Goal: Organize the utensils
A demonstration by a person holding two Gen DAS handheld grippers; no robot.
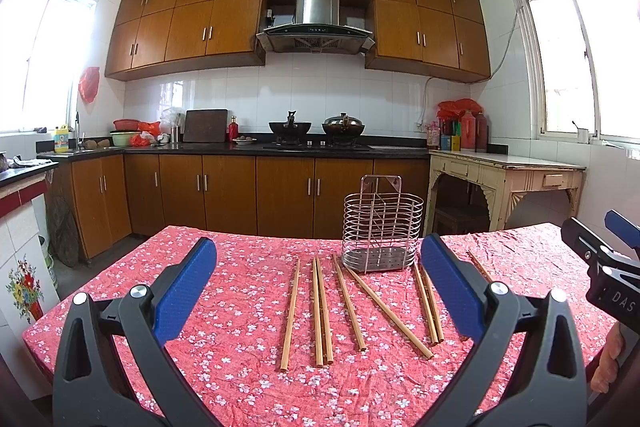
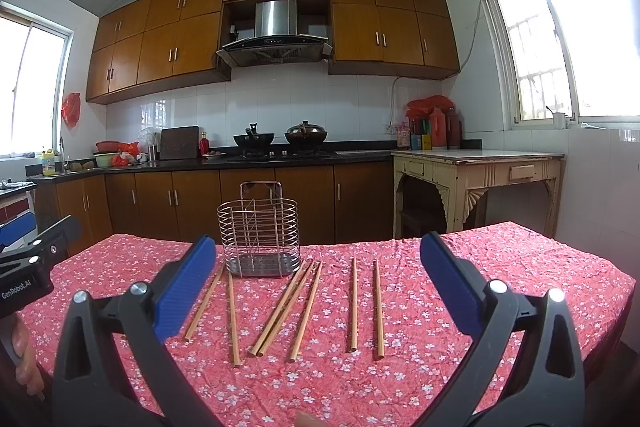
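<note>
Several wooden chopsticks (image 1: pixel 320 311) lie side by side on the red floral tablecloth (image 1: pixel 240 367), pointing away from me; they also show in the right wrist view (image 2: pixel 280 307). An empty wire utensil basket (image 1: pixel 382 227) stands upright just behind them, also in the right wrist view (image 2: pixel 259 231). My left gripper (image 1: pixel 318 267) is open and empty, held above the near ends of the chopsticks. My right gripper (image 2: pixel 318 263) is open and empty, held the same way to the right; its tip shows at the right edge of the left wrist view (image 1: pixel 612 247).
The table's far edge (image 2: pixel 360 241) lies just behind the basket. Beyond are brown kitchen cabinets (image 1: pixel 240 195), a stove with two woks (image 1: pixel 316 131) and a cream side table (image 1: pixel 508 179) at the right. The left gripper shows at the left edge of the right wrist view (image 2: pixel 28 259).
</note>
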